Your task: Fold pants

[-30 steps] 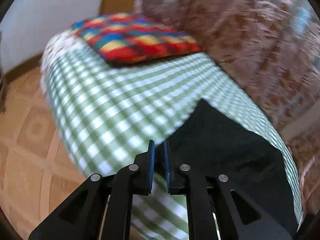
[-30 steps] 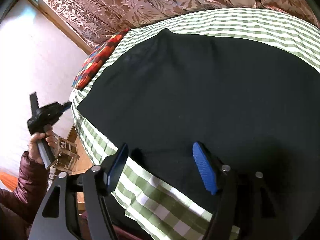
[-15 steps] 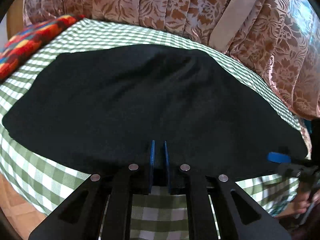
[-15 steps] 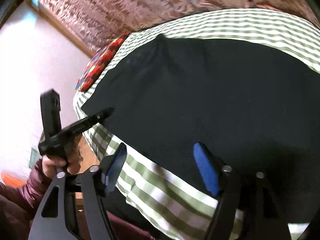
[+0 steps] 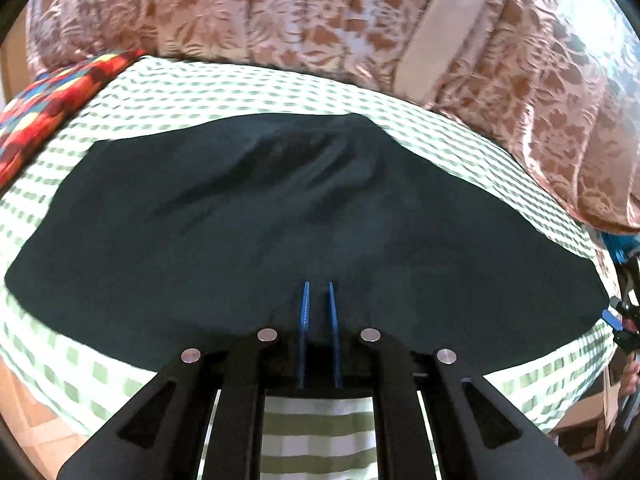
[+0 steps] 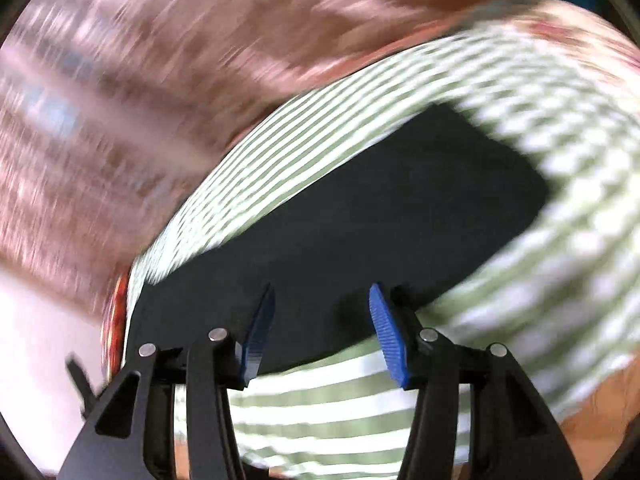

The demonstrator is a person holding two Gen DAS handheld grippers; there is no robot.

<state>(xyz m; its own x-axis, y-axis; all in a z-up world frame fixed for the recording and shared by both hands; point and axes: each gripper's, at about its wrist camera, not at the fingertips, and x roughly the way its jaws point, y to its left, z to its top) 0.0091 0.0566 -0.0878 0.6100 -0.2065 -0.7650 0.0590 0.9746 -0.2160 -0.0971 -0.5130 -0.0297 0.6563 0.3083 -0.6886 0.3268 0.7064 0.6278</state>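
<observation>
- Left wrist view: the black pants (image 5: pixel 280 216) are seen spread flat on the green-checked bedsheet (image 5: pixel 248 96); the left gripper (image 5: pixel 318 296) is held over their near edge, jaws narrowed to a slit, nothing visibly gripped.
- Right wrist view, blurred: the right gripper (image 6: pixel 322 300) is held wide open above the pants (image 6: pixel 380 216).

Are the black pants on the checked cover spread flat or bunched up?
Spread flat. The black pants lie as one broad sheet on the checked cover, with only shallow wrinkles. Whether they are already folded once, cannot tell.
</observation>
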